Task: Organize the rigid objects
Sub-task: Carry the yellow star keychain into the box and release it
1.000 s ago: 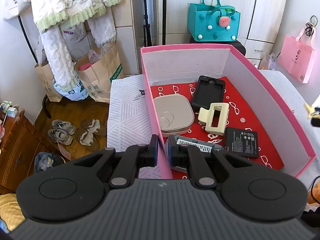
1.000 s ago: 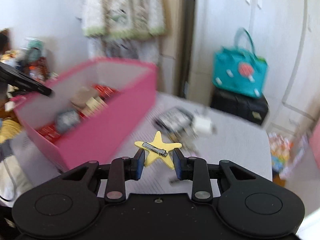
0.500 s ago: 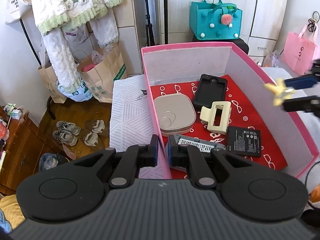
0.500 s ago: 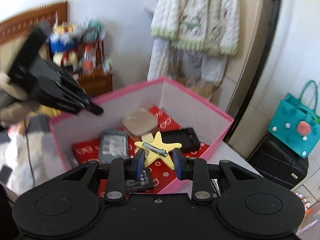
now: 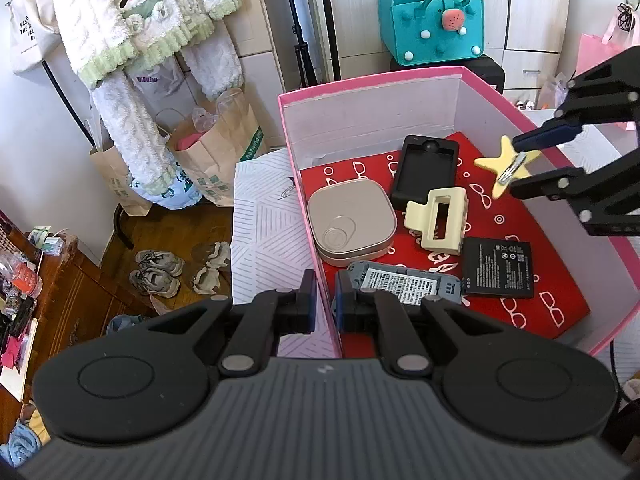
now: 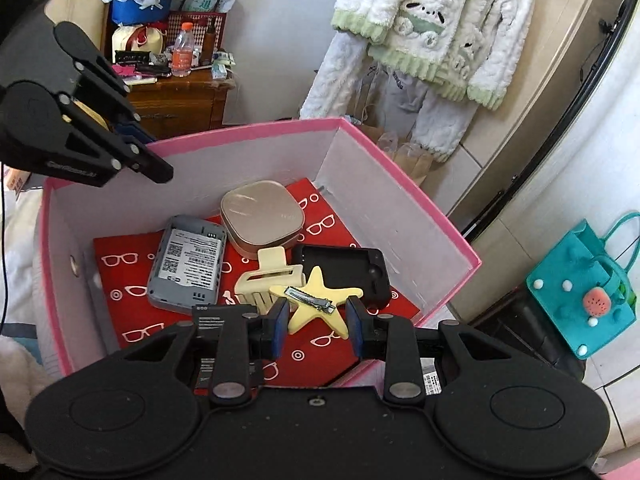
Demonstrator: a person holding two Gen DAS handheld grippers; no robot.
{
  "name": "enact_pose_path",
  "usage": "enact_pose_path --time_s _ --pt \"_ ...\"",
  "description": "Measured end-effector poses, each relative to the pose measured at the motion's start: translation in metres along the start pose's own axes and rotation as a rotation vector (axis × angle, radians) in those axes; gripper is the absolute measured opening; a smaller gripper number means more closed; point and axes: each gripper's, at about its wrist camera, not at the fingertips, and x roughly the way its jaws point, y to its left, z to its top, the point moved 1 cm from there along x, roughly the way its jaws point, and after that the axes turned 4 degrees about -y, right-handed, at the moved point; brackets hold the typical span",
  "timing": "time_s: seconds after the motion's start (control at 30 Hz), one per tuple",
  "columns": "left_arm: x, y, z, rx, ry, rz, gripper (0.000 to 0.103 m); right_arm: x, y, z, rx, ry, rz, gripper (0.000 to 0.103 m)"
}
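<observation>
Tilting downward over box (image 6: 400,200), right claw (image 6: 318,322) with star clip (image 6: 316,300)

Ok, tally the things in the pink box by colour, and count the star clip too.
Black: 2, phone case, battery
Cream: 1, claw clip
Beige: 1, square case
Grey: 1, router
Yellow: 1, star clip, held above the box
Total: 6

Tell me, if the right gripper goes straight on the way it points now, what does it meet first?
Probably the cream hair claw in the pink box. The right gripper, holding the yellow star clip, points down into the box; claw and black phone case lie just ahead. Depth is unclear, so the red lining could come first.
</observation>
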Motion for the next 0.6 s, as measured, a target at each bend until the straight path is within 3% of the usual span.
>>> enact_pose_path --time_s 0.13,0.23,0.5,0.6 --pt "0.0 0.0 0.0 0.004 0.003 0.002 0.008 0.009 -0.004 -0.003 0.013 0.005 -0.005 0.035" --pt "0.0 0.0 0.0 0.007 0.003 0.002 0.008 0.002 -0.014 -0.007 0.09 -0.033 0.009 0.044" --pt "-0.001 -0.001 -0.001 0.016 0.002 0.005 0.008 -0.061 -0.055 -0.049 0.394 -0.184 0.066 0.052" --pt "-0.001 -0.001 -0.002 0.02 0.002 0.007 0.008 -0.085 -0.073 -0.072 0.48 -0.207 0.032 0.054"
